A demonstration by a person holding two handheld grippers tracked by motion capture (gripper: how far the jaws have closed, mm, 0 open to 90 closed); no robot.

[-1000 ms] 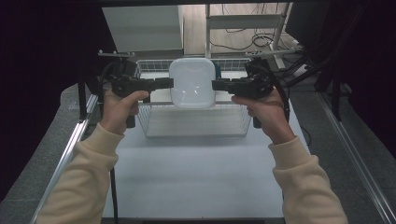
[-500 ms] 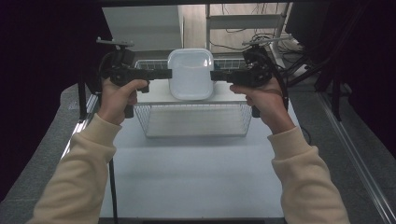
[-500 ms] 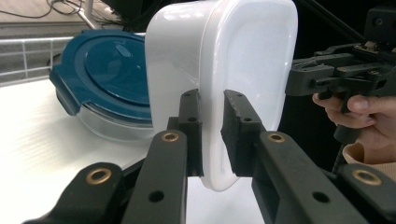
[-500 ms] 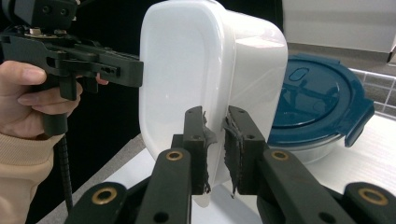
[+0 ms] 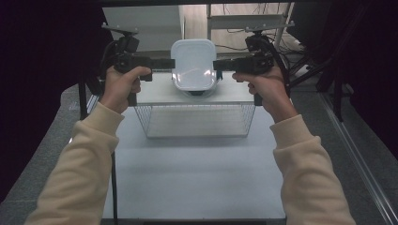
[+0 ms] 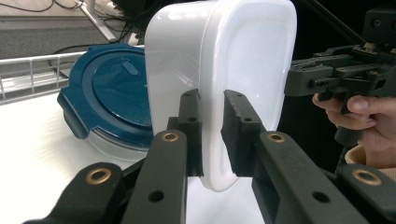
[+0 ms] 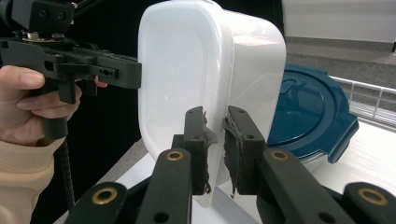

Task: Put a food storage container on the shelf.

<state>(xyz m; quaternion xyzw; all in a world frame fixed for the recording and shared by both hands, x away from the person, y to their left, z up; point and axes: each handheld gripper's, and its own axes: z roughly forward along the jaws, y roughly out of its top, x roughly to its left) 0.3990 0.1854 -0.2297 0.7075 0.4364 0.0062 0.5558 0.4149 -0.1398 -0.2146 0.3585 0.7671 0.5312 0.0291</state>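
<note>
A white rectangular plastic container (image 5: 193,64) is held in the air between both grippers, above the top shelf of a wire rack (image 5: 157,96). My left gripper (image 5: 172,63) is shut on its left rim (image 6: 212,135). My right gripper (image 5: 216,64) is shut on its right rim (image 7: 215,149). The container (image 6: 243,60) is seen edge-on between each pair of jaws, its lid toward the high camera. Right under it on the shelf lies a round container with a dark blue lid (image 6: 114,100), also seen as the blue lid (image 7: 306,121) in the right gripper view.
The wire rack has a mesh basket front (image 5: 197,121) below its flat white shelf. It stands at the far end of a pale table (image 5: 197,178). Metal frame posts (image 5: 209,21) and cables lie behind. Dark floor borders both sides.
Both grippers have lifted the white container up and away from me, from just above the rack's front to over the shelf's back. The blue-lidded container beneath has come into view.
</note>
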